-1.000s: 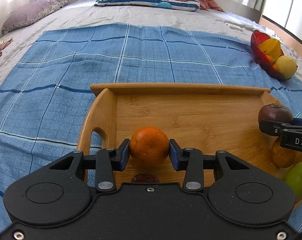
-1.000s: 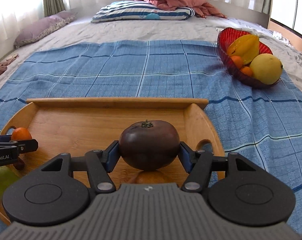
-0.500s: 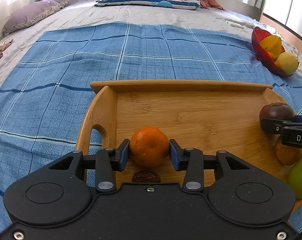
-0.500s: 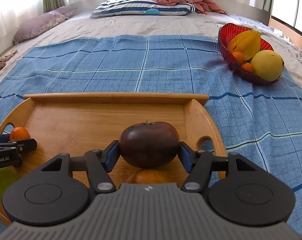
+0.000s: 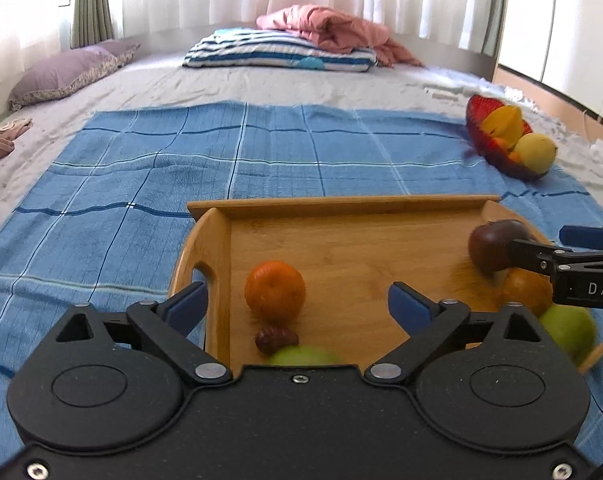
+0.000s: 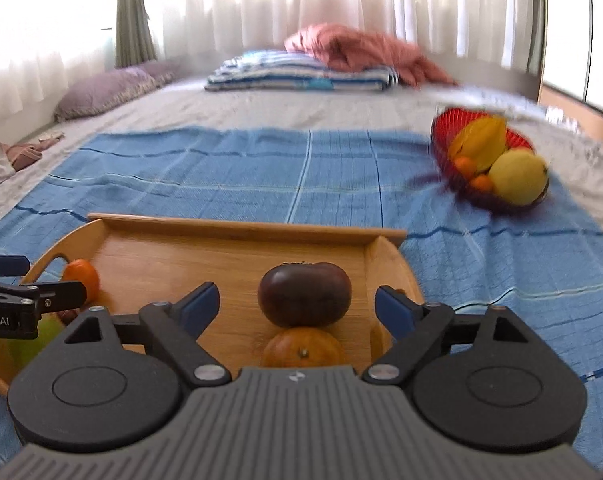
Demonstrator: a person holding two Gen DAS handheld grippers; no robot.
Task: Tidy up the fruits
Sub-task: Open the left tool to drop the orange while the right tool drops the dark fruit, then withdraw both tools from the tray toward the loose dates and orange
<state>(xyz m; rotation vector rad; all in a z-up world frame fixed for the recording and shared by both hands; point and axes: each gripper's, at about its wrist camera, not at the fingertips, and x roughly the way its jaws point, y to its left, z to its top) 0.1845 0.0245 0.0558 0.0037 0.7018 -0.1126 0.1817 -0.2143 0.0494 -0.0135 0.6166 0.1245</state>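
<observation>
Left wrist view: the left gripper (image 5: 297, 306) has just spread wide, releasing the orange (image 5: 274, 292), which sits on the tray (image 5: 341, 204) at its left. It looks firm, light and prone to rolling; grip across its middle. A green fruit (image 5: 301, 356) below is half hidden.

Right wrist view: the right gripper (image 6: 297, 308), jaws just opened, frames the dark tomato (image 6: 304, 294), which looks soft. The bowl (image 6: 441, 152) is blurred.

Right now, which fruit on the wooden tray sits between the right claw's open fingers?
The dark purple tomato-shaped fruit, untouched between the blue pads; the other fruits lie outside that gap.
</observation>
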